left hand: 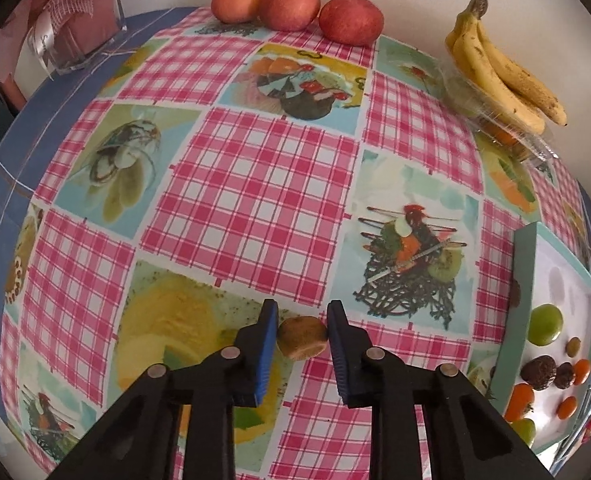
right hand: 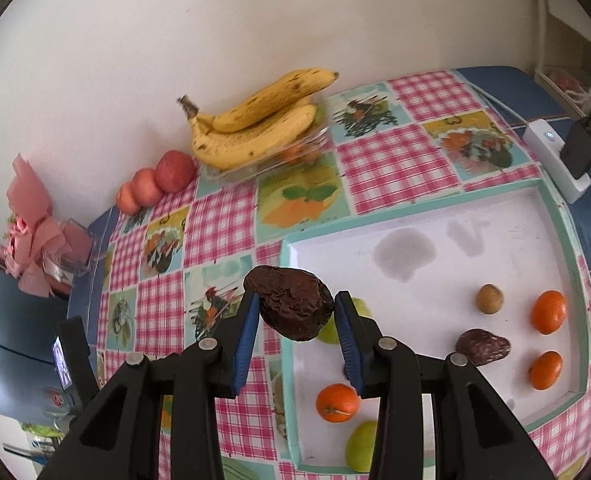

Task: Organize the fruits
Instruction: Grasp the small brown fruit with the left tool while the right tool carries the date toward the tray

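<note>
Covering nearly the whole surface, the checked tablecloth point(left hand: 255, 184) carries everything else: against the wall sit a bunch of bananas point(right hand: 255, 128) resting on a clear plastic container point(right hand: 279, 156) and a row of three apples point(left hand: 295, 8), while a white tray point(right hand: 495, 216) with a teal rim lies near the right-hand edge and already holds several small fruits, among them oranges point(right hand: 548, 312), a green fruit point(left hand: 545, 324) and a dark wrinkled avocado point(right hand: 482, 346). The sorting looks to be midway, with loose fruit being gathered into that tray, though which groupings are intended cannot be told. The right gripper point(right hand: 297, 320) is clamped on a second dark, wrinkled avocado point(right hand: 291, 304), held in the air just over the tray's near-left corner; its next move, I judge, calls for carrying it further over the white floor and lowering it beside its twin before the pads let go, clear of the orange and green fruit beneath. The left gripper point(left hand: 301, 336) points steeply down at the cloth with its blue pads closed against both sides of a small brown kiwi point(left hand: 302, 338), which seems to sit on the cloth, well apart from the tray. That calls for a lift and a carry rightwards to the tray.
</note>
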